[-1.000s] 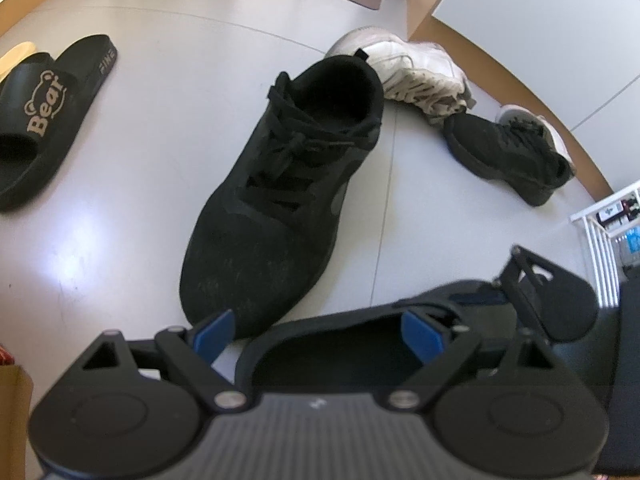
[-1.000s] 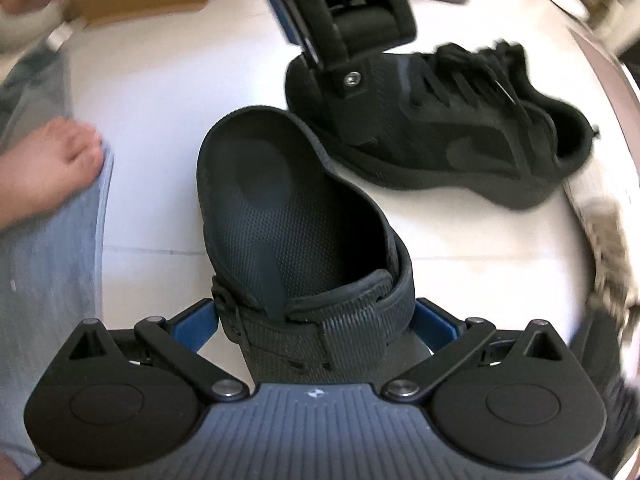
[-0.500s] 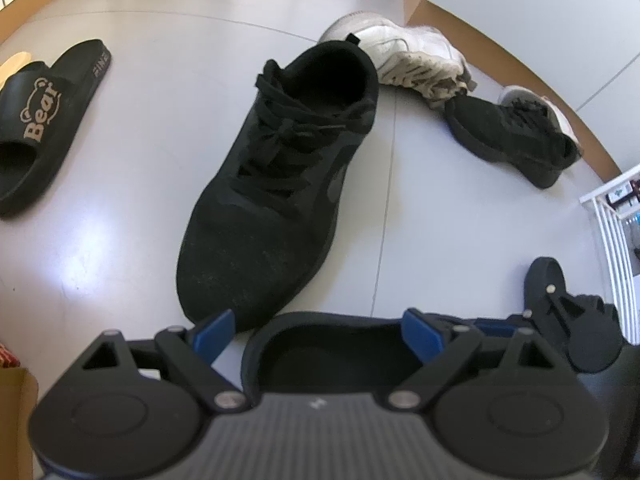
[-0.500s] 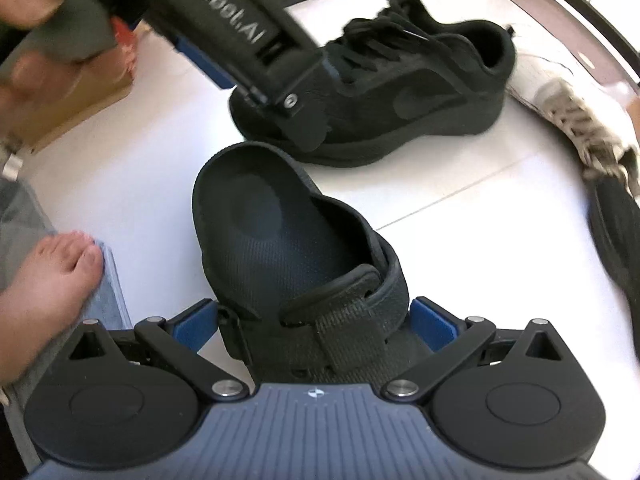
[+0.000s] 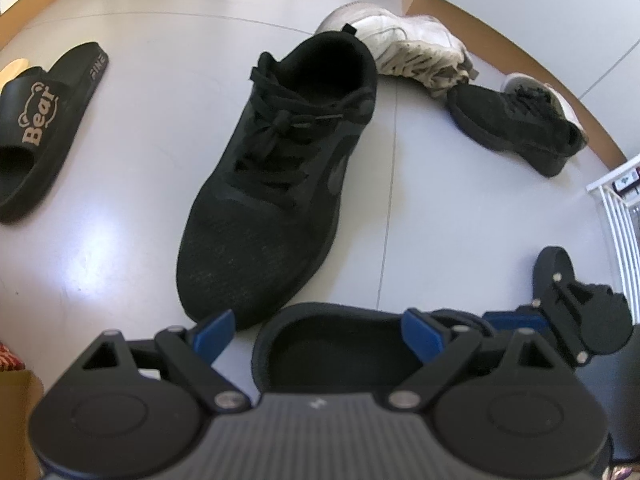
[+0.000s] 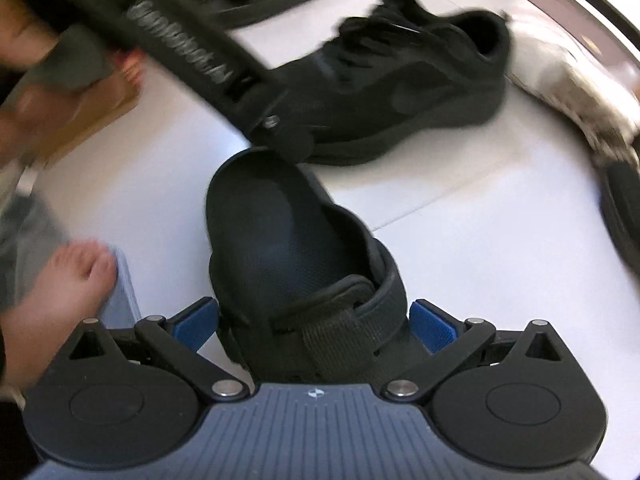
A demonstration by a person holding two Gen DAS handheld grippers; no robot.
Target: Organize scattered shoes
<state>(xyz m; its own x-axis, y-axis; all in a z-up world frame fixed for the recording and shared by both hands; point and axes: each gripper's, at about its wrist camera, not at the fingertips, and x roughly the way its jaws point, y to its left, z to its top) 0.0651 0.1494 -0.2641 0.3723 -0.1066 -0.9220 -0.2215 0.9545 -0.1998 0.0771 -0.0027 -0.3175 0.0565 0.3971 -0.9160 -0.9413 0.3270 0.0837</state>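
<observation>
My right tongs (image 6: 314,322) point steeply down at the floor (image 6: 460,248) with a black sandal (image 6: 280,248) between the blue pads (image 6: 430,326). The strap end of the sandal fills the gap; the left pad sits right against its side and the right pad is at the strap's edge, but I cannot tell whether they are pressing or only bracketing it. The sandal's open sole end stretches away from me across the white tile.

My left tongs (image 5: 316,330) are released, the jaws standing wide. The same sandal (image 5: 332,348) lies under them with its rim between the pads (image 5: 212,330), neither pad touching it. In the right wrist view the left tongs' body crosses the top left as a blurred black bar, its tip just above the sandal's far end.

Just beyond the sandal lies a black sneaker (image 5: 280,184), laced, its toe nearly touching the sandal's rim. Beyond its heel a white sneaker (image 5: 404,52) lies on its side, and right of that a smaller black shoe (image 5: 516,124) rests against another pale shoe near the wall. Well off to the left is a black slide (image 5: 36,128) printed "Bear". My bare foot (image 6: 56,304) shows at the left of the right wrist view, beside the sandal.
</observation>
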